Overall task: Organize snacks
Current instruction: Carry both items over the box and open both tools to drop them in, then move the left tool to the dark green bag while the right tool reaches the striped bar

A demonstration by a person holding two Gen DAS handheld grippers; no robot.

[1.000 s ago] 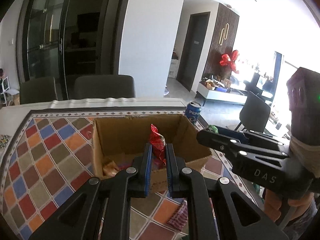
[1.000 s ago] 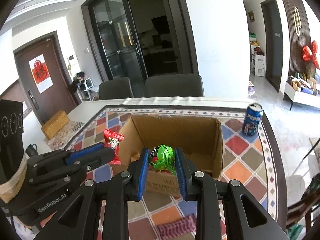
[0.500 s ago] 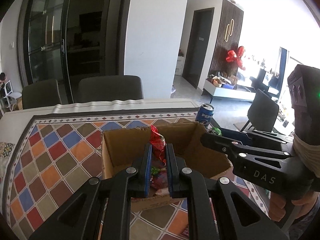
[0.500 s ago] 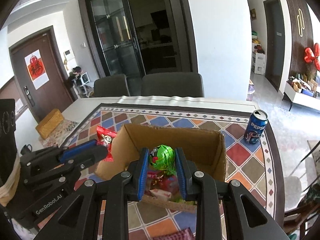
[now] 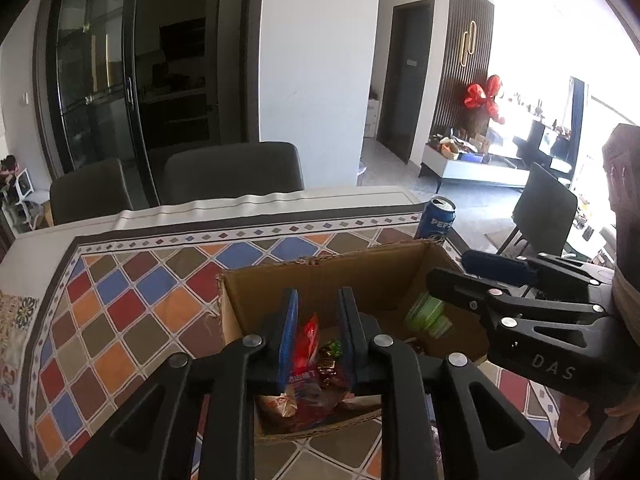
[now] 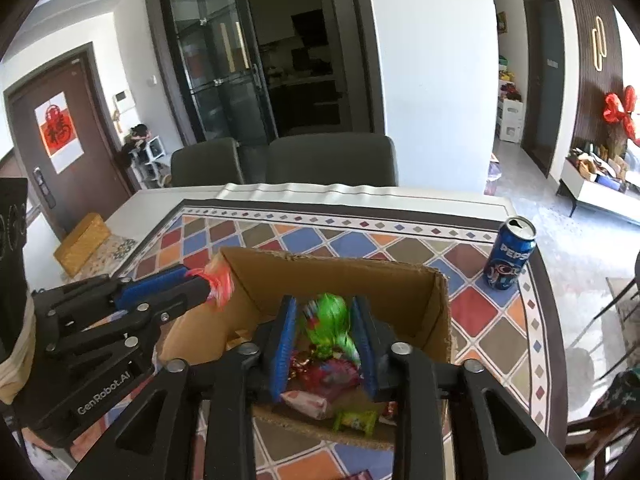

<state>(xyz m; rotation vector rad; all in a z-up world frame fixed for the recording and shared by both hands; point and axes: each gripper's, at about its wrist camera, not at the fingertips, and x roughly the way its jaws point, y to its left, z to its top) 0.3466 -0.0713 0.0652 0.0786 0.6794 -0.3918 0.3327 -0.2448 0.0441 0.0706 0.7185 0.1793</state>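
Both pairs of jaws have just been opening over the cardboard box point(image 6: 400, 292). The left gripper point(image 5: 316, 334) stands slightly spread with the red snack packet point(image 5: 306, 344) between its blue pads, apparently loose and slipping down at the lower centre of the left wrist view. The right gripper point(image 6: 324, 340) is parted wider, and the green snack packet point(image 6: 330, 322) between its pads is motion-blurred, so it is probably already dropping free; I cannot tell whether a pad touches it.

Below both, in the lower middle of each frame, the box holds a pile of wrapped snacks point(image 6: 324, 376). It sits on the chequered tablecloth point(image 5: 120, 308), with a Pepsi can point(image 6: 508, 256) well apart at the right.

To finish the drop well, each gripper should stay inside the box rim until its packet has fallen clear, then spread a little more so nothing clings to a pad. Lifting straight up, not sideways, should avoid catching the cardboard wall or knocking the other gripper, which hangs just beside.
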